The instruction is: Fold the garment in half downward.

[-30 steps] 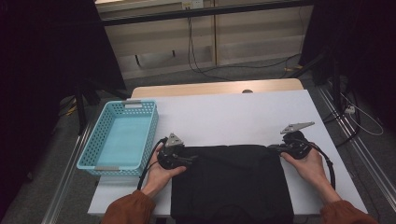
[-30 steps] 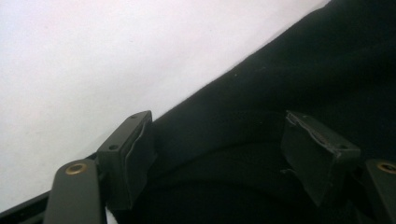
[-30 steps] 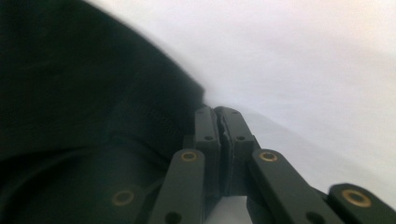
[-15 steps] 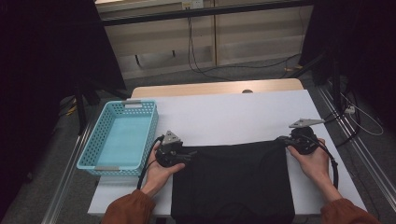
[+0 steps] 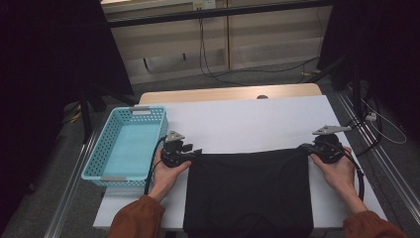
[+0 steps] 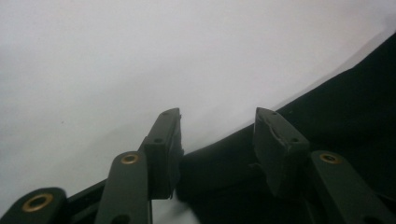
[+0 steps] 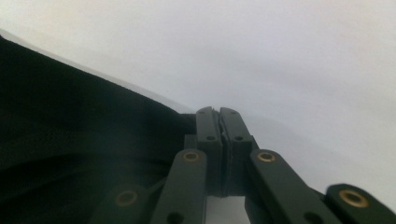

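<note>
A black garment [image 5: 247, 193] lies spread flat on the white table [image 5: 247, 121], and its near edge hangs over the table's front. My left gripper [image 5: 197, 151] is at the garment's far left corner. In the left gripper view its jaws stand open [image 6: 217, 116], with the edge of the black cloth [image 6: 336, 107] lying between them. My right gripper [image 5: 303, 148] is at the far right corner. In the right gripper view that gripper [image 7: 218, 110] is shut, with the corner of the cloth [image 7: 70, 107] running into its jaws.
A light blue plastic basket [image 5: 94, 163] stands at the table's left edge, right beside the left hand. Bare white tabletop stretches beyond the garment. A wooden strip [image 5: 228, 93] runs along the far edge. Metal rails flank both sides of the table.
The right gripper has moved outward to the right with the cloth corner, stretching the far edge straight. The left gripper has shifted slightly away from me at the left corner.
</note>
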Demonstrator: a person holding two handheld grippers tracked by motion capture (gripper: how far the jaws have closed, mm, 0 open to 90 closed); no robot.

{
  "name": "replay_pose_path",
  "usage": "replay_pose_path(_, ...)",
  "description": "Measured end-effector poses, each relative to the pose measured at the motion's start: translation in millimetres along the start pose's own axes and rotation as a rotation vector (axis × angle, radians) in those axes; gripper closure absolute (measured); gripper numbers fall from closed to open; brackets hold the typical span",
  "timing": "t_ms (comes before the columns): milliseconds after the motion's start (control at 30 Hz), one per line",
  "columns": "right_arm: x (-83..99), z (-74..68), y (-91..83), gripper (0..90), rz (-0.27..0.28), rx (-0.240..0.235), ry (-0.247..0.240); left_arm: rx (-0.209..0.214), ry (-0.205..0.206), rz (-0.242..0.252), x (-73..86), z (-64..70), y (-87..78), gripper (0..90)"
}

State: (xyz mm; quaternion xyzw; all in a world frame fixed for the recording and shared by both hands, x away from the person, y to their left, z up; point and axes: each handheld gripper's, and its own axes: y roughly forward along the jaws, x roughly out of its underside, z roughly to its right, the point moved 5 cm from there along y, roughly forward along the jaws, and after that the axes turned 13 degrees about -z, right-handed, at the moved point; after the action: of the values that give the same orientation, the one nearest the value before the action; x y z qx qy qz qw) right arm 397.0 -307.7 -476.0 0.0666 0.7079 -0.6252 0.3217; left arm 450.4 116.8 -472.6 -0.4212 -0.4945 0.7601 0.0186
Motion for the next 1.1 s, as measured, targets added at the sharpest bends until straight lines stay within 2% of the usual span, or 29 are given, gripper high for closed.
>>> replay_pose_path(133, 3.6, 6.7, -1.2, 87.7, -0.001, 0.006, 0.013, -0.025, -0.013, -0.008, -1.2, -7.4, 6.6, 49.9)
replay_pose_path(233, 4.3, 7.6, -1.5, 87.7, 0.002, 0.003, 0.008, -0.003, -0.035, -0.028, -3.5, -10.5, 13.7, 50.8)
replay_pose_path(267, 4.5, 7.0, -1.1, 87.7, -0.002, 0.002, 0.01, 0.001, -0.028, -0.04, -3.4, -9.6, 15.5, 51.6)
replay_pose_path(367, 4.0, 5.7, 0.7, 87.7, -0.005, 0.001, 0.0, -0.023, -0.014, -0.062, -1.3, -10.4, 18.6, 54.9)
replay_pose_path(400, 4.0, 5.4, 1.5, 87.7, -0.008, -0.002, 0.0, -0.007, -0.022, -0.074, 0.0, -10.8, 20.4, 54.9)
replay_pose_path(567, 4.3, 4.6, 2.9, 87.6, -0.012, -0.012, -0.004, -0.006, 0.004, -0.076, 1.4, -9.9, 21.9, 53.4)
replay_pose_path(600, 4.3, 4.3, 3.0, 87.6, -0.012, -0.013, -0.003, 0.004, 0.008, -0.079, 1.7, -9.4, 21.8, 55.0)
replay_pose_path(733, 4.4, 3.7, 3.8, 87.6, -0.012, -0.017, -0.003, 0.065, -0.03, -0.103, 2.5, -5.6, 20.6, 61.2)
replay_pose_path(833, 4.4, 3.1, 3.9, 87.6, -0.012, -0.021, -0.002, 0.101, -0.033, -0.11, 3.3, -0.6, 21.0, 71.5)
replay_pose_path(867, 4.1, 3.2, 3.9, 87.6, -0.009, -0.022, -0.003, 0.106, -0.028, -0.114, 3.4, 0.5, 21.4, 76.8)
replay_pose_path(933, 4.0, 3.2, 3.8, 87.6, -0.006, -0.025, -0.004, 0.109, -0.021, -0.12, 2.6, 2.3, 21.2, 80.6)
replay_pose_path(1100, 3.0, 3.1, 2.6, 87.6, 0.004, -0.033, -0.001, 0.1, -0.017, -0.114, 1.4, 3.4, 17.5, 84.5)
